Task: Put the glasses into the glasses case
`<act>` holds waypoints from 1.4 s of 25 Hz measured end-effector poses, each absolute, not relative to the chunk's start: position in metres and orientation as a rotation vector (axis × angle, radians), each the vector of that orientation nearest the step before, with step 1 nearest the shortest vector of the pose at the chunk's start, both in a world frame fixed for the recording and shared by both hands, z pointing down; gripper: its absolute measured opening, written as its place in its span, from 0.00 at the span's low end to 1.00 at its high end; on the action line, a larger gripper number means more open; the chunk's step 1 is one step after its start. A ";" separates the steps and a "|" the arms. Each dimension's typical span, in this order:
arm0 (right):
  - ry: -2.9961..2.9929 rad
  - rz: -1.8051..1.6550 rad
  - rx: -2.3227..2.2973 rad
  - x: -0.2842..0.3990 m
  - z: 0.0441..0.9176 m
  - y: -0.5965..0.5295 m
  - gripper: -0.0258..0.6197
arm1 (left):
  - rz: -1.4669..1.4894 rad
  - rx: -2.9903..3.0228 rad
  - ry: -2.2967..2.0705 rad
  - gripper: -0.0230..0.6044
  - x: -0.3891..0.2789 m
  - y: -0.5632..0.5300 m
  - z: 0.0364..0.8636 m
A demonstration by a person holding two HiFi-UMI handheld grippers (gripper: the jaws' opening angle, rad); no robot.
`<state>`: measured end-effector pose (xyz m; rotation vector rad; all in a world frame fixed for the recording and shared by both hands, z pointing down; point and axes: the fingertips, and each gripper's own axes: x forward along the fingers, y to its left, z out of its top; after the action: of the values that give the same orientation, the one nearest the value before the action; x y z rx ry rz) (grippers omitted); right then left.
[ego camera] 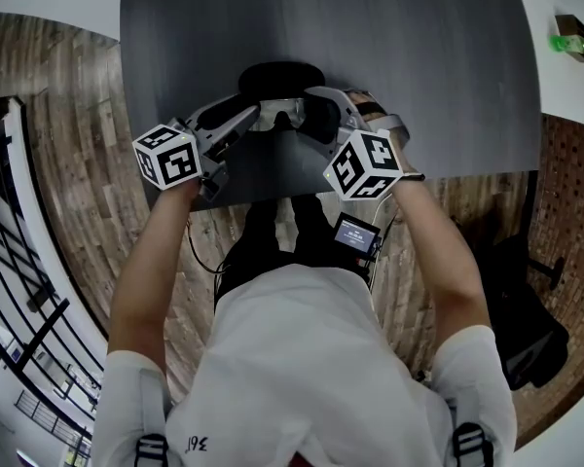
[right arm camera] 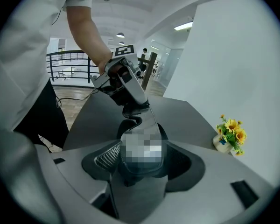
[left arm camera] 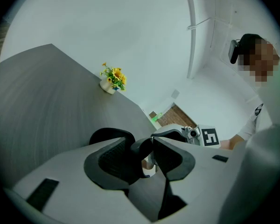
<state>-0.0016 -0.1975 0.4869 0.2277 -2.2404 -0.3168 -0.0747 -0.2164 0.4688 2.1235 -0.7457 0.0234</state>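
Dark-framed glasses (ego camera: 290, 115) held between two grippers at the middle of the near edge of the dark grey counter (ego camera: 419, 56).
The left gripper (left arm camera: 151, 146) has its jaws almost together, pinched on one dark end of the frame. The right gripper (right arm camera: 142, 149) has its jaws spread wide, closed on either side of the lens at the other end. The black oval glasses case (ego camera: 280, 74) lies on the counter just beyond the glasses, farther from the near edge.

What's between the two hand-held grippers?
The glasses. The left gripper and the right gripper each grip one end, so the glasses span the gap. The head view shows this best.
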 end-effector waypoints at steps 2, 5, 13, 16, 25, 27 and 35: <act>-2.232 -0.320 0.232 -0.001 0.493 -0.203 0.48 | 0.040 2.122 -0.754 0.32 -0.074 -0.221 0.474; -2.216 -0.324 0.247 0.000 0.501 -0.212 0.48 | 0.053 2.105 -0.770 0.32 -0.074 -0.231 0.481; -2.175 -0.373 0.277 -0.004 0.518 -0.231 0.48 | 0.083 2.089 -0.833 0.33 -0.079 -0.247 0.494; -2.161 -0.396 0.273 -0.007 0.523 -0.234 0.48 | 0.090 2.081 -0.842 0.33 -0.082 -0.249 0.499; -2.128 -0.402 0.301 -0.002 0.540 -0.247 0.48 | 0.134 2.043 -0.871 0.33 -0.090 -0.250 0.517; -2.125 -0.403 0.295 -0.004 0.542 -0.247 0.48 | 0.136 2.032 -0.883 0.33 -0.091 -0.250 0.520; -2.103 -0.426 0.300 -0.007 0.543 -0.249 0.48 | 0.172 2.035 -0.921 0.33 -0.094 -0.251 0.522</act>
<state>-0.0069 -0.2493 0.5434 0.2995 -2.1027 -0.4257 -0.0940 -0.2508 0.5224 2.0346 -0.9205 0.1721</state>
